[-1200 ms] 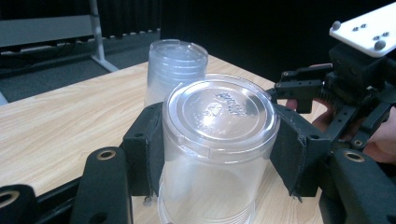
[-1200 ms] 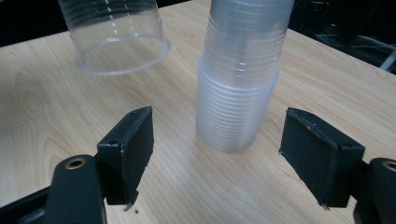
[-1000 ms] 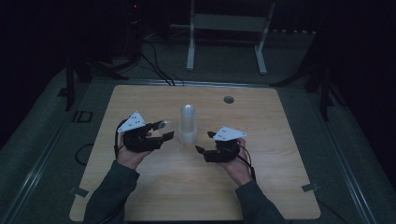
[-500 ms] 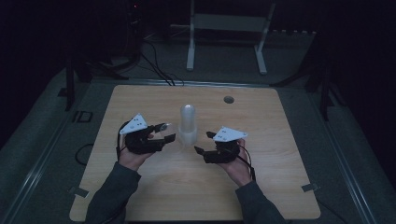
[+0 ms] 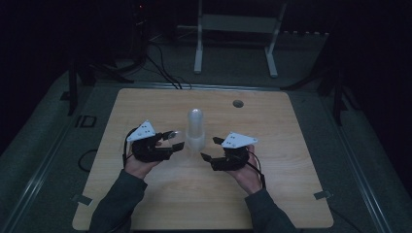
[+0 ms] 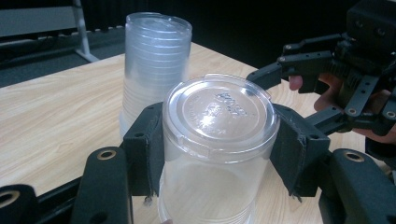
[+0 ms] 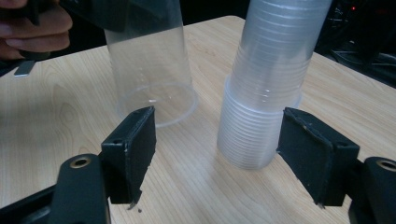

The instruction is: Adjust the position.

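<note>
Cup [image 6: 217, 140] in left tool [image 6: 217, 154], base-up, beside stack [image 6: 156, 60].

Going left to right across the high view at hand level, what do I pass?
Left gripper with a clear cup → stack of cups → right gripper.

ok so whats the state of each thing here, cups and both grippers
single clear cup: upside down, clamped between the left gripper's jaws
cup stack: upside down, standing on the table, ungripped
left gripper: shut on the single cup
right gripper: jaws open, empty, beside the stack's base
</note>
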